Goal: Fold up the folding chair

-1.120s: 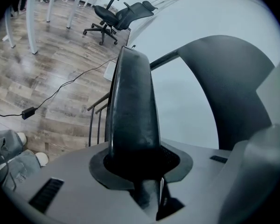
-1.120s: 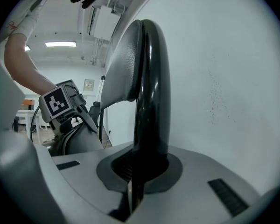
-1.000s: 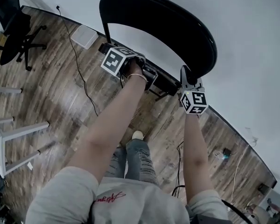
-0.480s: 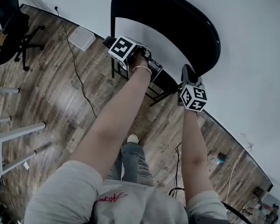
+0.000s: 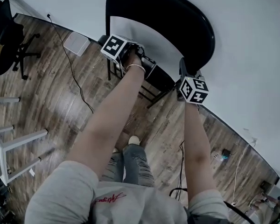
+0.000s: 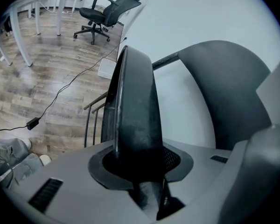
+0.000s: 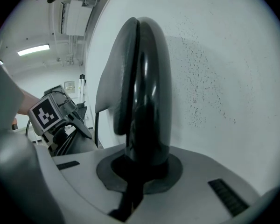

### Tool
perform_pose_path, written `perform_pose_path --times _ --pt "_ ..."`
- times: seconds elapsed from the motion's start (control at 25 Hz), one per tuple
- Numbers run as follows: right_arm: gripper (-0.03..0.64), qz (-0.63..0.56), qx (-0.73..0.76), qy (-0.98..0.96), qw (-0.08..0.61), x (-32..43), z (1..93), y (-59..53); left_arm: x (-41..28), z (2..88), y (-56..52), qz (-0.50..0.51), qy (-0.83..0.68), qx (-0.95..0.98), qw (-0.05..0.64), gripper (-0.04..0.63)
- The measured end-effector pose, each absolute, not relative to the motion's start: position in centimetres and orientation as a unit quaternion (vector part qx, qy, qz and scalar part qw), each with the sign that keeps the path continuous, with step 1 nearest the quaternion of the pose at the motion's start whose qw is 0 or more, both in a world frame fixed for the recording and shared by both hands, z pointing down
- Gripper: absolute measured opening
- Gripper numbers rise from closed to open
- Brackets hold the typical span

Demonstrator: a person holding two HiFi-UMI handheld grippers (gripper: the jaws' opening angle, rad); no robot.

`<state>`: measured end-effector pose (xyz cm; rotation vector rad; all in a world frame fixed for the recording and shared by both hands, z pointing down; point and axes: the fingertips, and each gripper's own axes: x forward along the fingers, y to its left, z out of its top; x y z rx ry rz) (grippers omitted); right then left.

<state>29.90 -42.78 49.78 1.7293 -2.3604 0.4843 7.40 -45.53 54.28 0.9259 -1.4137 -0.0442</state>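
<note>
- While the person stands on the wood floor (image 5: pixel 51 92), the folding chair (image 5: pixel 182 24) sits at 12 o'clock in the head view, against the white wall (image 5: pixel 252 55).
- The left gripper (image 5: pixel 136 59), at 11 o'clock, is clamped on the seat (image 6: pixel 135 111) edge.
- The right gripper (image 5: pixel 183 73), at 1 o'clock, is clamped on the backrest (image 7: pixel 147 83) rim.
- 1 office chair (image 5: pixel 7 45) stands at 9 o'clock, well apart.

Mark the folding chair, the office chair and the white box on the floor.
folding chair (image 5: pixel 182 24), head view, black curved backrest.
office chair (image 6: pixel 119 8), left gripper view, backrest.
white box (image 5: pixel 76 43), head view, top face.
</note>
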Motion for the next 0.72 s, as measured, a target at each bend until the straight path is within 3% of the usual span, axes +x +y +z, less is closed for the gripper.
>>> perform_pose_path --times 0.24,0.4,0.52,0.72 --pt "0.017 0.129 0.592 -0.789 0.105 30.2 48.1 -43.6 8.0 53.4 -45.7 -0.018 -0.610 0.420 0.671 0.155" --pt "0.017 0.094 0.639 -0.757 0.098 30.8 47.3 -42.6 7.5 52.7 -45.4 0.050 -0.604 0.519 0.603 0.236" --pt "0.025 0.093 0.661 -0.739 0.089 31.2 47.5 -41.2 6.8 52.0 -44.7 0.074 -0.596 0.572 0.559 0.238" --pt "0.072 0.095 0.691 -0.713 0.071 32.3 47.2 -40.6 6.1 52.1 -43.2 0.040 -0.583 0.589 0.558 0.242"
